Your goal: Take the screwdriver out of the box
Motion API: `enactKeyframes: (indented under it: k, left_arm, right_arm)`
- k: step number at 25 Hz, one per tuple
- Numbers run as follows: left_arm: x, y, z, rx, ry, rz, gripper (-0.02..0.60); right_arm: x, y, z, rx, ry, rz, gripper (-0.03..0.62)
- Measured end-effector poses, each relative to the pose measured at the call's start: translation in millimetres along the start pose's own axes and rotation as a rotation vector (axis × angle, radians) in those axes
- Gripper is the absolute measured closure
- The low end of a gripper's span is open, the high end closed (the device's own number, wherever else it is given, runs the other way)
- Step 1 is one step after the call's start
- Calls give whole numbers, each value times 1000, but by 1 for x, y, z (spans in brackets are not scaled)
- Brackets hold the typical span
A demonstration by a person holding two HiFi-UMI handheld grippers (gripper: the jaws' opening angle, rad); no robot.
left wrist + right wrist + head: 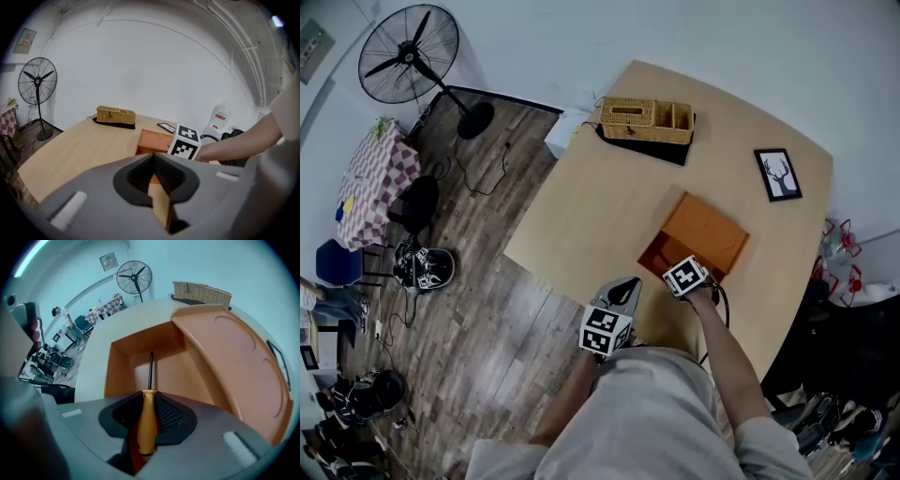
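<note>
Item: screwdriver point(147, 420), orange handle, thin dark shaft.
Location: over the open well of the box point(123, 363), at the box's near edge, with the shaft reaching in toward the box's far wall.
Right gripper point(150, 393): my jaws are clamped on the handle, one on each side. The handle's butt sits back in the throat.
Left gripper point(153, 159): my jaws are pressed together with nothing between them. It is outside the box, off its near left corner.
Long axis: it runs straight along my right jaws, handle toward me and tip away. It lies roughly parallel to the box's side walls.
Nearer hand: the right, already at the box. The left is apart from the box and from the tool.
Relation that matters: the shaft lies inside the box's outline, so I judge the way out is up and back toward me, along the axis or above the near rim.
Lid point(233, 363): hinged open on the right side of the box and tilted away. It is clear of the shaft.
Box on tabletop point(591, 202): the box sits near my edge, and a wicker basket point(645, 119) stands well beyond the box's far side.
Hard to tell: whether the tip rests on the box floor or hangs above it.
Hidden: in the head view the marker cube covers my right jaws and the tool.
Cut off: the box's near wall, behind my own jaws.
</note>
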State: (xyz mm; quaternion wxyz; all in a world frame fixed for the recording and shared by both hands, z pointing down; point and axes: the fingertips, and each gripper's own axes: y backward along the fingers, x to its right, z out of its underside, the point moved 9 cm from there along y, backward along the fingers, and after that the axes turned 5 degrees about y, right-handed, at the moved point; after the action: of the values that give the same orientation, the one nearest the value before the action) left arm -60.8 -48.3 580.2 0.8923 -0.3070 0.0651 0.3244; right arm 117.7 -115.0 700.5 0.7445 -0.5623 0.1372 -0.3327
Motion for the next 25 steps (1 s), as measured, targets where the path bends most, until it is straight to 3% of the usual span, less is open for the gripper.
enactKeyframes:
  k: [3,6,25]
  left_arm:
    - [0,-1,-4,2,-17,0,528]
    - [-3,6,-6,2,-25,-2,528]
    - [-6,27,4,30,18,-46,528]
  right_arm:
    - [10,2,-6,8,32,23,511]
    - [11,5,-8,-9,41,-16,511]
    - [10,13,-8,-14,84,-28,514]
